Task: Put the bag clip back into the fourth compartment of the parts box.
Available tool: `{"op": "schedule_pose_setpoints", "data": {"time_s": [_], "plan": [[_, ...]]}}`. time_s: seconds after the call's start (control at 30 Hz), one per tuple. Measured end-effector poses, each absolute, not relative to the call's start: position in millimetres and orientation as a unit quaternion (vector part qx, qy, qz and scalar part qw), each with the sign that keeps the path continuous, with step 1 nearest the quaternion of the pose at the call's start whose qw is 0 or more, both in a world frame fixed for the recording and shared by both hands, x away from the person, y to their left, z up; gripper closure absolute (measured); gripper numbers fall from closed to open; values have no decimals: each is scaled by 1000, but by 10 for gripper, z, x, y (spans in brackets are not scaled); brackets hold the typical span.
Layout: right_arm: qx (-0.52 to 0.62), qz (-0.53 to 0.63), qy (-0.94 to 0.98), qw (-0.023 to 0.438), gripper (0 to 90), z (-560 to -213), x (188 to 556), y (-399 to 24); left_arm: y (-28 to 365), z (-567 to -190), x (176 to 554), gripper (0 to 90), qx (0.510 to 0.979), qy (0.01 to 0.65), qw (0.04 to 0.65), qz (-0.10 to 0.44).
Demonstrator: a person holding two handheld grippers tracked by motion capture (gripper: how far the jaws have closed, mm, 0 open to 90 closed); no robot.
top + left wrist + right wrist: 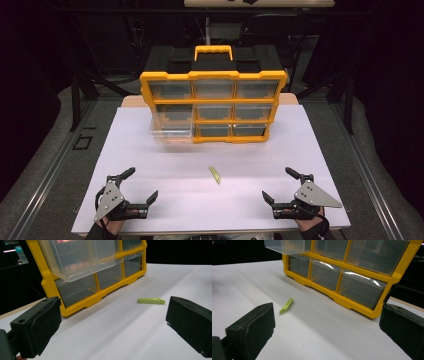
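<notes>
A white bench (150, 200) fills the middle of the high view. At its far edge, in the upper centre of the frame, stands a yellow-framed drawer organiser (214, 106) with a black body and a yellow carry handle (213, 51) on top. It holds three rows of three clear plastic drawers. One clear drawer (171, 128), at the left end of the middle row, is pulled forward out of the frame; the others sit flush.

A small lime-green plastic clip (214, 174) lies flat on the bench in the lower centre of the frame, apart from the organiser and roughly midway between the two grippers. In the left gripper view the clip (151, 300) sits right of centre, between the jaws in the picture but farther off; in the right gripper view it (286, 306) lies left of centre, just above the left-hand jaw.

The left gripper (142, 184) is at the lower left of the high view, its jaws released and spread wide, holding nothing. The right gripper (280, 184) is at the lower right, its jaws likewise spread and empty. Each carries a grey three-cornered plate (109, 199), and a hand shows behind each at the bottom edge.
</notes>
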State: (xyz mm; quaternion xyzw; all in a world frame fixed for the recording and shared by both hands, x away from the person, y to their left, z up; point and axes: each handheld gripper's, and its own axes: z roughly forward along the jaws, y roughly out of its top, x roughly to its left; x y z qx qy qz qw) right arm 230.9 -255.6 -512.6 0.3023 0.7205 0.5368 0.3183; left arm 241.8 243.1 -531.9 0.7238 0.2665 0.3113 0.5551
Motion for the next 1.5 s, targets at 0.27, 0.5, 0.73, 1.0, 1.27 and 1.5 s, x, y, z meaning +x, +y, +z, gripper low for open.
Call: {"op": "schedule_pose_setpoints", "data": {"time_s": [0.27, 0.5, 0.73, 1.0, 1.27, 1.5], "plan": [[302, 539, 720, 314, 0, -5100, 2341, -2552, 2431, -5320, 2423, 3, 724, 268, 553, 312], [300, 532, 730, 307, 0, -5090, 2423, -2506, 2434, -5324, 2430, 3, 724, 272, 552, 312], [306, 519, 744, 288, 0, -5115, 2533, -2414, 2416, -5333, 2453, 3, 728, 273, 548, 310], [314, 509, 754, 272, 0, -5129, 2632, -2306, 2415, -5345, 2467, 3, 727, 276, 547, 309], [315, 495, 770, 252, 0, -5174, 2737, -2139, 2394, -5342, 2472, 4, 732, 271, 545, 307], [318, 485, 777, 244, 0, -5174, 2769, -2039, 2401, -5348, 2458, 3, 734, 270, 541, 309]]}}
